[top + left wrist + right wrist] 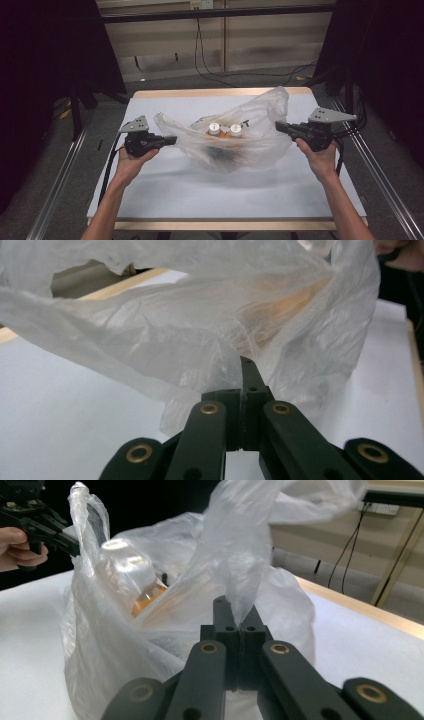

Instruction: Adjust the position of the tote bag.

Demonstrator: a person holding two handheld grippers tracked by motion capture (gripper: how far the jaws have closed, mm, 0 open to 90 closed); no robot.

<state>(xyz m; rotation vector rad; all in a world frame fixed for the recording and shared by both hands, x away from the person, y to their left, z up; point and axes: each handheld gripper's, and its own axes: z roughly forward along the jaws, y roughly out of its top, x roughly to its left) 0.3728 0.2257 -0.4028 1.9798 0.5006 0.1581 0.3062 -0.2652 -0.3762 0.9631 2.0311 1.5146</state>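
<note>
High view has us pinching the plastic bag (235,140) at both ends, left tool (170,140) and right tool (281,127) clenched on it, bottles (225,129) inside, over the worktop (165,185). Next, we'd say: set it down gently, level.

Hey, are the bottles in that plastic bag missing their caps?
No, both bottles in the plastic bag wear white caps, seen from the high view.

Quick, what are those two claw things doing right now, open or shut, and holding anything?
Left gripper: shut, pinching one edge of the plastic bag.
Right gripper: shut, pinching the bag's opposite edge.
</note>
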